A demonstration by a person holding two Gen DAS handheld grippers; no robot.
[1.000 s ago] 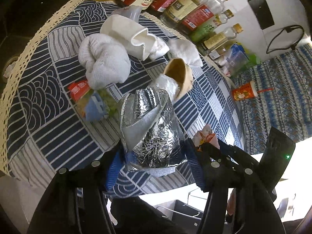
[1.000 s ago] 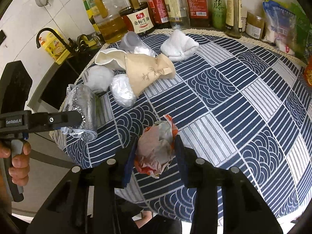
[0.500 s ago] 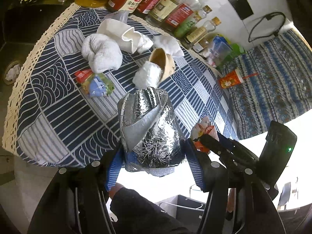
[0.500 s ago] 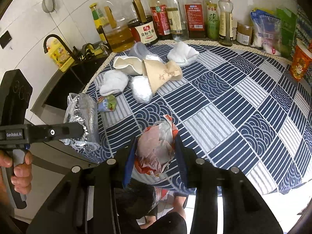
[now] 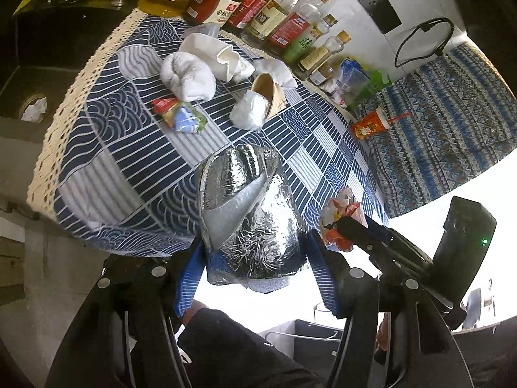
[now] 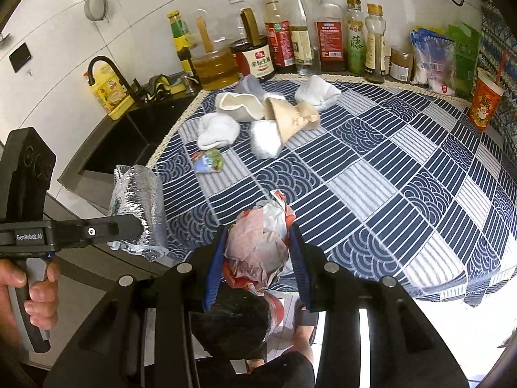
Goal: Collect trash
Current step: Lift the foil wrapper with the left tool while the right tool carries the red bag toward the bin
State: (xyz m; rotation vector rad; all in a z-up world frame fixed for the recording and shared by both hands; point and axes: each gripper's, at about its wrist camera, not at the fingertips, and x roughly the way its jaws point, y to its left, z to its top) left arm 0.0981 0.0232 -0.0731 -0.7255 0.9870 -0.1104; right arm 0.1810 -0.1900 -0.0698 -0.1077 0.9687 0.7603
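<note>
Both hands are loaded and clear of the surface with its blue patterned cloth. The left gripper has its fingers clamped on a crumpled foil bag, which hangs in the air just off the cloth's near edge. The right gripper has its fingers pressed tight on a wad of red-and-white paper wrapper, also beyond that edge. From the left camera, a dark bin shows low down, beneath the foil bag and well below the cloth; I cannot see its whole rim.

The step in hand looks like carrying both pieces to that bin. To do it well, I would bring each load squarely above the opening before letting go, lower it so it drops short, and release one hand at a time so the two loads do not collide. The foil bag is bulky and springy, so the fingers should open wide and cleanly. The paper wad is light and may cling to a pad; a small shake would free it.

Still on the cloth, toward the bottles: white tissue balls, a small colourful wrapper and crushed paper cups.
</note>
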